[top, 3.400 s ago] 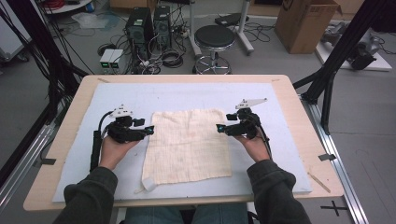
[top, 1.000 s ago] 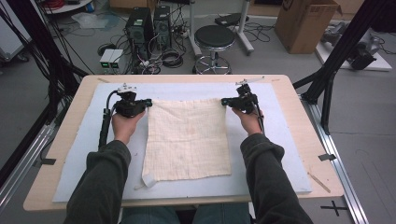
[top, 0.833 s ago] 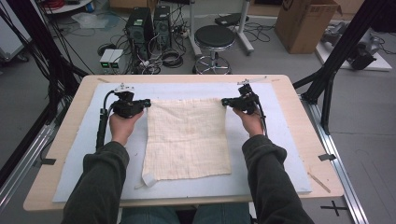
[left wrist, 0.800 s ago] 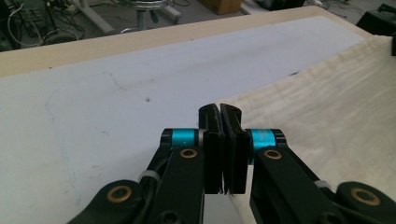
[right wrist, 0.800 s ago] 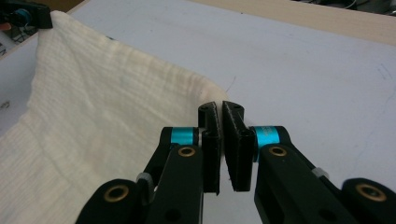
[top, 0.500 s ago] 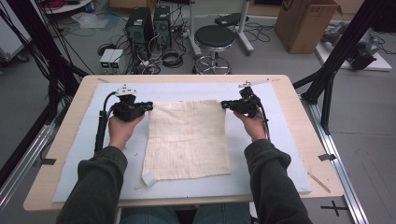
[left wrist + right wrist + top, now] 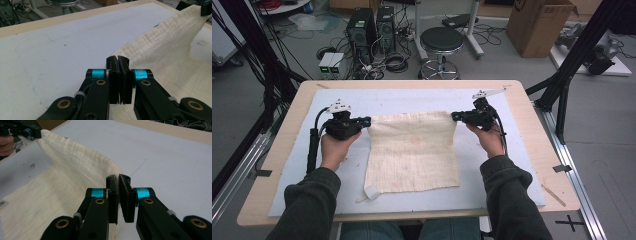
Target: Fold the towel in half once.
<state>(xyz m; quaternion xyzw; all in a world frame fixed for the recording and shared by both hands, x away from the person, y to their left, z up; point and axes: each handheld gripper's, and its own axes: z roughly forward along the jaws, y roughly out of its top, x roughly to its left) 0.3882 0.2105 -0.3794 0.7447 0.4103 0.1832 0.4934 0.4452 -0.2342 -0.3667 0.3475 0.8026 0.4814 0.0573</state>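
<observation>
Both grippers — left gripper (image 7: 368, 120) and right gripper (image 7: 454, 116) — pinch the cream cloth's (image 7: 412, 152) far corners mid-table (image 7: 522, 100), seemingly starting a fold — next, carry both corners evenly toward the near edge.

A cream cloth (image 7: 412, 150) with a faint woven grid and small brownish stains lies on a pale blue-white mat (image 7: 507, 165), which covers a light wooden table (image 7: 542, 130). The two grippers (image 7: 367, 120) (image 7: 455, 116) are black with turquoise bands and brass-coloured pivots. The sleeves (image 7: 307, 205) are dark olive green.
</observation>
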